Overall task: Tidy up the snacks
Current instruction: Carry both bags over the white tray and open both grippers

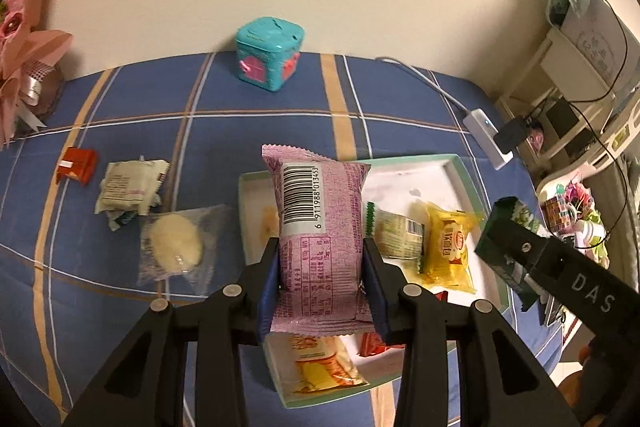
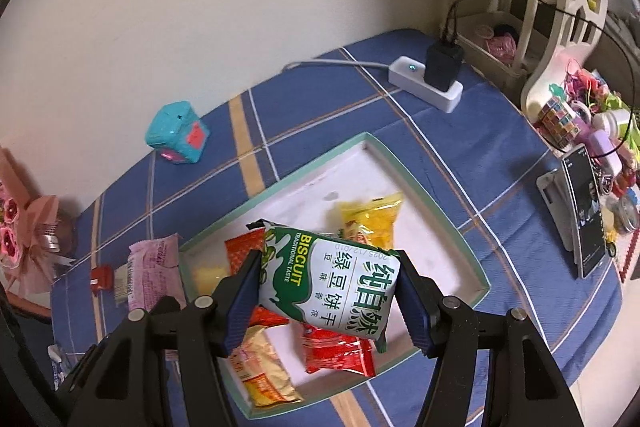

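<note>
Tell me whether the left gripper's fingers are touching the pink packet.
Touching. In the left wrist view both fingers press against the sides of the pink packet, with no gap visible.

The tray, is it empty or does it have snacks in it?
Not empty. The tray already holds a yellow packet, a red packet and an orange-yellow packet, with bare white floor towards the back.

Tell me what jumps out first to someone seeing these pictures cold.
Front and centre, the left gripper clamps a pink crinkly snack packet with a bold barcode, held over the shallow white tray with a mint-green rim. The right gripper grips a green-and-white biscuit packet above that tray's red and yellow snacks. Behind, a turquoise cube-shaped toy box stands alone on the blue plaid cloth by the wall.
</note>
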`<state>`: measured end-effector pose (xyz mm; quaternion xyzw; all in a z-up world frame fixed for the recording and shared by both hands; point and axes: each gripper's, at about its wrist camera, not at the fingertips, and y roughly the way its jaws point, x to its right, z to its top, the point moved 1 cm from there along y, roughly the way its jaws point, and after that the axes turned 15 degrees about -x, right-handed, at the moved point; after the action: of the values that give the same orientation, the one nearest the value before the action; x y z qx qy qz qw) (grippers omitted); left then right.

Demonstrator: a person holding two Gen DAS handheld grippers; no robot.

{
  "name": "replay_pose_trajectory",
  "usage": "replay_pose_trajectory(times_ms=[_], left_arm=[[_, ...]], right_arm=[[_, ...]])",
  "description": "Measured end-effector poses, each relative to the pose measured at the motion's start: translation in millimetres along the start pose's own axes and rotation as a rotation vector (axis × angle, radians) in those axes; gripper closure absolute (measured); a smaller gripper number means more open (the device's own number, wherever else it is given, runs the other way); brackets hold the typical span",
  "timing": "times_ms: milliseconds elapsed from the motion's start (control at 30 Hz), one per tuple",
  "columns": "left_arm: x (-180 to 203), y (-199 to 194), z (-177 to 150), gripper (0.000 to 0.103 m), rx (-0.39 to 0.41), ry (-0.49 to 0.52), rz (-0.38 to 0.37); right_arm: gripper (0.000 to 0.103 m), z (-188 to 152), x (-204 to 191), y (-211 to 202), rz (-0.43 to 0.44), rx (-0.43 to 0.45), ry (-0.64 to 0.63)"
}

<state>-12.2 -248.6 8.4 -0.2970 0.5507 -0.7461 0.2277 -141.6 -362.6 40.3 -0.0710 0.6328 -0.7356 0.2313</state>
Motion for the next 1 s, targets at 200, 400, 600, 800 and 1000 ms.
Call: replay_pose_trajectory(times_ms=[200, 400, 600, 800, 1000], left_arm=[[7.5, 23.0, 3.7, 0.062, -0.037, 0.007, -0.003], [10.3, 48.8, 4.3, 0.063, -0.077, 0.013, 0.008], [5.3, 69.8, 5.6, 0.062, -0.099, -0.002, 0.028], [2.2, 82.7, 5.2, 0.062, -0.11, -0.012, 0.013], [3.1, 82.5, 6.2, 0.061, -0.107, -0.015, 0.019]], right_arm=[[0.036, 0.3, 0.6, 25.5, -0.02, -0.049, -0.005], [0.036, -1.7, -6.1, 51.3, -0.005, -0.082, -0.025], [0.036, -3.5, -5.3, 68.2, -0.002, -0.102, -0.015], [0.036, -3.9, -4.9, 78.9, -0.007, -0.124, -0.008], [0.035, -2.5, -2.8, 81.7, -0.001, -0.131, 0.009]])
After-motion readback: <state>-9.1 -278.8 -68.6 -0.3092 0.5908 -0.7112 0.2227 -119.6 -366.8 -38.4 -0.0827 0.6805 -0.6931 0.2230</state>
